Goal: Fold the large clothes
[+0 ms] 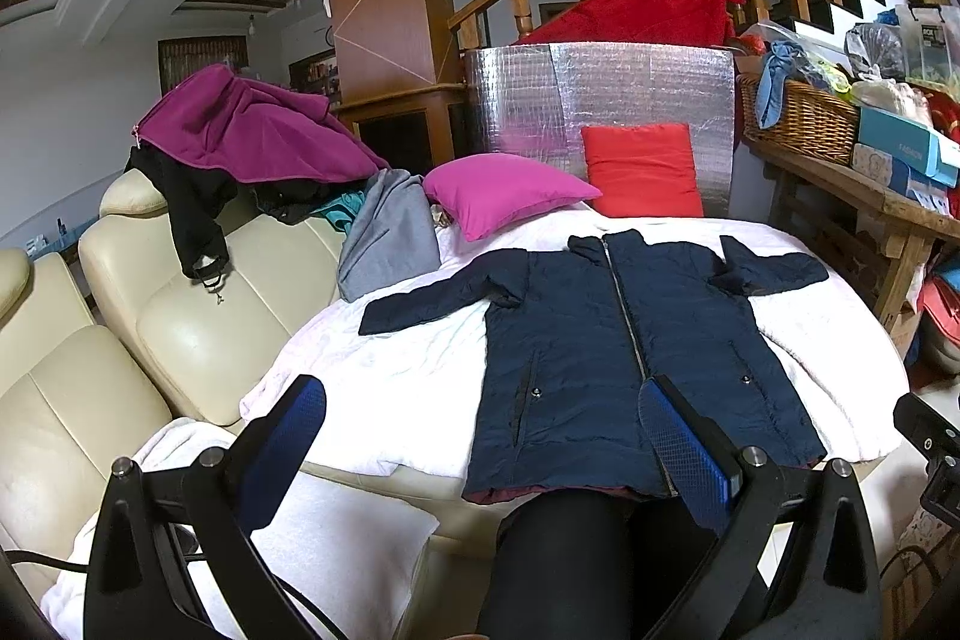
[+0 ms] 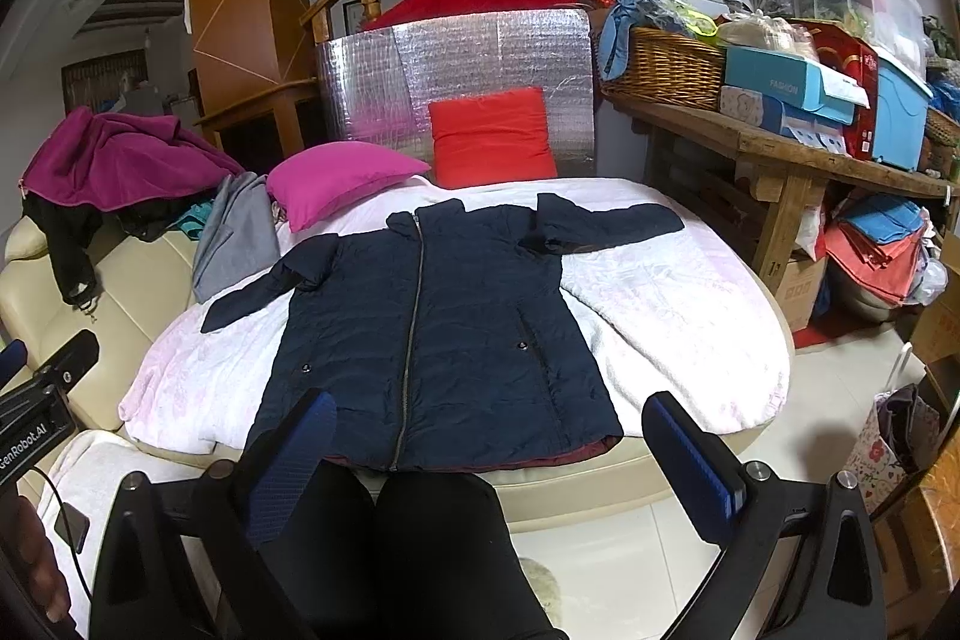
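Jacket laid out, folding not yet begun.
Both the left hand-held gripper (image 1: 480, 436) and right hand-held gripper (image 2: 489, 451) hover wide open and empty above the navy jacket (image 1: 606, 340); next likely calls for gripping a sleeve (image 1: 438, 298).

Black-framed left gripper (image 1: 480, 436) and right gripper (image 2: 492, 436) carry blue textured pads, silver screws; black trousers (image 2: 432, 538) behind them.

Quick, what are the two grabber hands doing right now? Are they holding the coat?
Left gripper: open, holding nothing, above the near edge of the navy coat.
Right gripper: open, holding nothing, also short of the coat.
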Tool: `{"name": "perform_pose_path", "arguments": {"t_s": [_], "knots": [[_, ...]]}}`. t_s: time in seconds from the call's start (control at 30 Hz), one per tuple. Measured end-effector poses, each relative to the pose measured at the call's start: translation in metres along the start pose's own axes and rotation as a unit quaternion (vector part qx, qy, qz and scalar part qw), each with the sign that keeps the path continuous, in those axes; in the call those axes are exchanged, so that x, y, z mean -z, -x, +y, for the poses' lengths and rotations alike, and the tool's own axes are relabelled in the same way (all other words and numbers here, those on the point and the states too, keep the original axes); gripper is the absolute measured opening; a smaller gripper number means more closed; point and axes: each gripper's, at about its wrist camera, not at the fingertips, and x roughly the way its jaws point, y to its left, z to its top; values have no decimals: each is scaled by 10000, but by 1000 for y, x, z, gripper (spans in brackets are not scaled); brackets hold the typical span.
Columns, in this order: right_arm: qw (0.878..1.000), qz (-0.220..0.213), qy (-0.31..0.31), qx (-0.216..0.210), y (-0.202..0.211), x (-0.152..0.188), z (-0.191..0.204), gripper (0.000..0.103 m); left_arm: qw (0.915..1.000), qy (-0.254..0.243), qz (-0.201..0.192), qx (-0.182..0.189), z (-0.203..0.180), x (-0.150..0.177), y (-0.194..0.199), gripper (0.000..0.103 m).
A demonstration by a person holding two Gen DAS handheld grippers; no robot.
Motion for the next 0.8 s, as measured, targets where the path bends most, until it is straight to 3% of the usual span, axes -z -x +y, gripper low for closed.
{"name": "perform_pose_path", "arguments": {"t_s": [0.8], "knots": [[10000,38,-54,15,-14,-5,-1,103,9998,-76,131,-96,-5,3,-14,103]]}}
